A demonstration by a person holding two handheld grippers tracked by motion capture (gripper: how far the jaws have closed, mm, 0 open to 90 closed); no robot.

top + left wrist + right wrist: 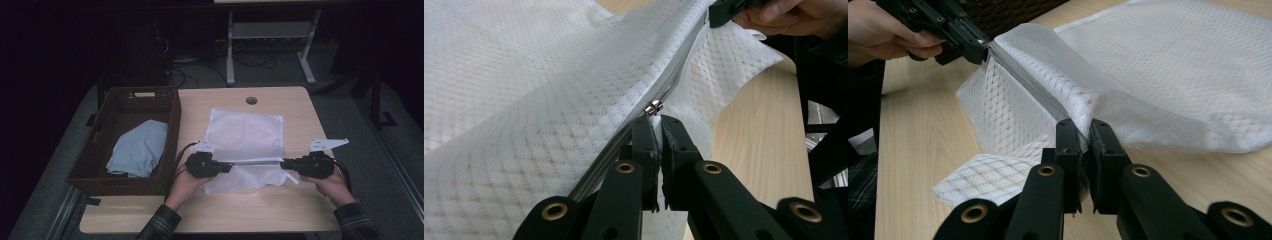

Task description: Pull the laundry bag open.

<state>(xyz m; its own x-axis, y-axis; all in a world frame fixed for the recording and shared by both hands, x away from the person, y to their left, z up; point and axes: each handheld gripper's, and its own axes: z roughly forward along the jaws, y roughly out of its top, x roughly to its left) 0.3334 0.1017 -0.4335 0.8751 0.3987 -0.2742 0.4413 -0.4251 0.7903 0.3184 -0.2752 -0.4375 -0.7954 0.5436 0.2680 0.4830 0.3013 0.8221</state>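
While both hands rest low over the near half of the tabletop, each gripper is pinched tight on the white mesh bag; the left gripper has its jaws pressed together on the zipper seam at the bag's 9 o'clock end, with the small metal zipper pull just past its tips; the right gripper has its jaws clamped on the same seam at the 3 o'clock end, the fabric squeezed between them; the seam runs taut between the two, lifted slightly off the wood.

The bag lies near the middle of the tabletop; bare wood shows at 6 o'clock of it, between the bag and the near edge, and a narrower strip at 3 o'clock toward the right edge; at 12 o'clock a round cable hole sits just beyond the bag's far edge; at 9 o'clock a dark woven basket stands just beside the bag and near the left gripper, holding a crumpled pale blue cloth.

The bag is a flat rectangle of white diamond-pattern mesh; its far part lies smooth, while the near flap below the zipper sags and folds loosely onto the wood.
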